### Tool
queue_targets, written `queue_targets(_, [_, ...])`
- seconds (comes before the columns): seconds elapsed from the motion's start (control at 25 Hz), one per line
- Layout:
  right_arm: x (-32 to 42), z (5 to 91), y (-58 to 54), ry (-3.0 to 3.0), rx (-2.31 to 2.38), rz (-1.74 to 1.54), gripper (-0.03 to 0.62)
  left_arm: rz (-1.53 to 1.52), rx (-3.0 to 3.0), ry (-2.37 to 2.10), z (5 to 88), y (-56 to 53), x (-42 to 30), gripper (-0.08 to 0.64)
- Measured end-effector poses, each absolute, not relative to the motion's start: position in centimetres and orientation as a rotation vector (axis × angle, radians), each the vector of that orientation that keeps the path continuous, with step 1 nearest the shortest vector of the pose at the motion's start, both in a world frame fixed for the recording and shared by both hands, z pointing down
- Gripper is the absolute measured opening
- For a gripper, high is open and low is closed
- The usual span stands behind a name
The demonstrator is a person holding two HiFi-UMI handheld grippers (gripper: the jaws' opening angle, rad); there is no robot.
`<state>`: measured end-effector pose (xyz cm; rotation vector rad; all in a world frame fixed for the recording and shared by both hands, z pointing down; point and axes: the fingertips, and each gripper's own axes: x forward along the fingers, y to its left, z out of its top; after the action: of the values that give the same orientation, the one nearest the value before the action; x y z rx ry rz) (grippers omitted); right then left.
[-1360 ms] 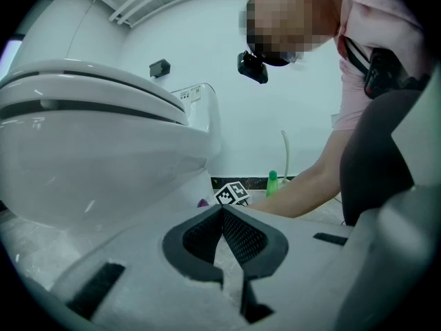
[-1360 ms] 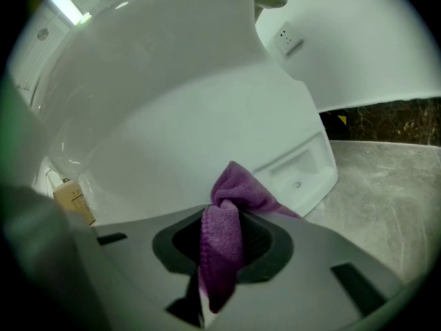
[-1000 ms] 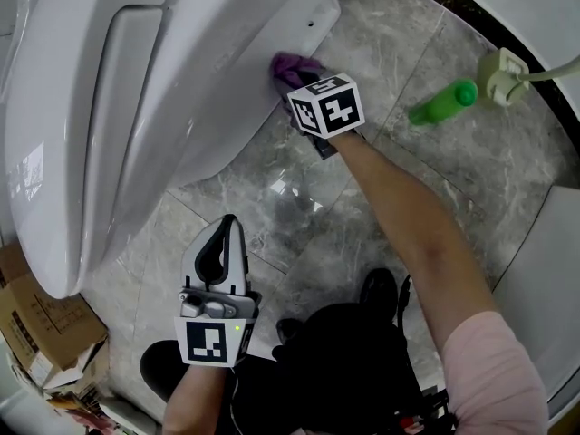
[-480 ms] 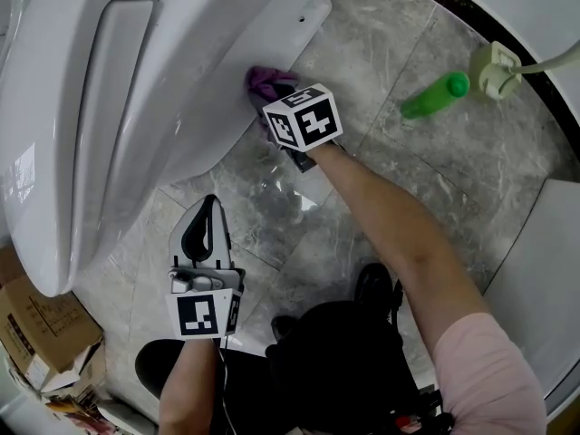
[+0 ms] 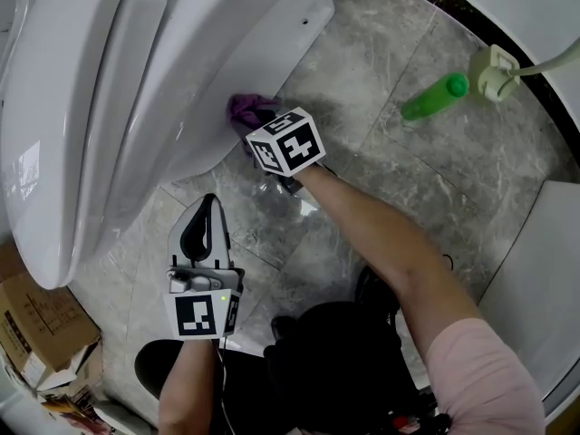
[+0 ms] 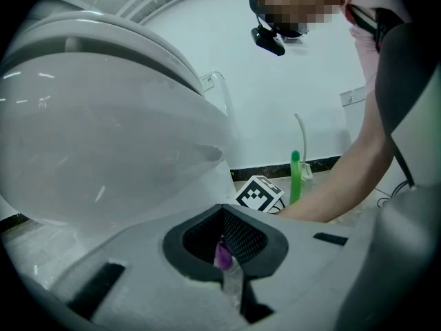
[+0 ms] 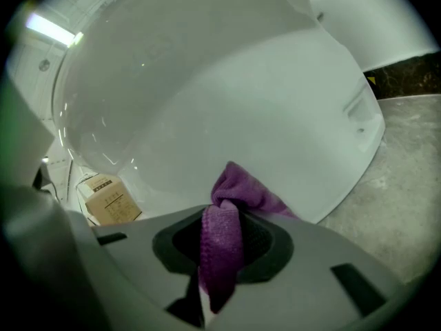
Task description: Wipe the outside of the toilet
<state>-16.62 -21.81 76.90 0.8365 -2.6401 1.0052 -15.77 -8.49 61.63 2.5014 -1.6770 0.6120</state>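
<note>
Pinching purple cloth (image 7: 242,188) against toilet (image 7: 207,95), right tongs (image 7: 222,216), left tongs (image 5: 213,205) pressed together.

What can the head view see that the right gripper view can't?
Only the head view shows the green bottle lying on the floor, the left gripper, which is shut and empty, and the person's arm. Only the right gripper view shows, close up, the right gripper shut on the cloth. Both show the white toilet, the purple cloth against its side, the cardboard box and the grey floor.
</note>
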Motion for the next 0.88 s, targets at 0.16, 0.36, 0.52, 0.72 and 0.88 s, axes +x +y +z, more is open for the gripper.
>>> queue_targets(0.16, [-17.8,76.9,-20.8,-2.644,0.803,1.026,0.077,0.61,2.502,-1.685,61.5,-8.3,-16.2,0.008])
queue_targets(0.36, [-18.5,76.9,-20.1,-2.642,0.782,1.048,0.077,0.604,2.501,-1.7,61.3,-7.9,-16.4,0.008])
queue_targets(0.52, [-19.9,76.8,-18.7,-2.648,0.732,1.041,0.077,0.591,2.498,-1.721,60.7,-7.5,-17.1,0.008])
queue_targets(0.72, [-22.6,77.2,-16.0,-2.649,0.633,1.018,0.077,0.577,2.493,-1.76,59.9,-6.7,-18.2,0.008])
queue_targets(0.88, [-24.8,77.5,-14.0,-2.645,0.555,0.997,0.077,0.576,2.473,-1.805,59.3,-5.7,-19.6,0.008])
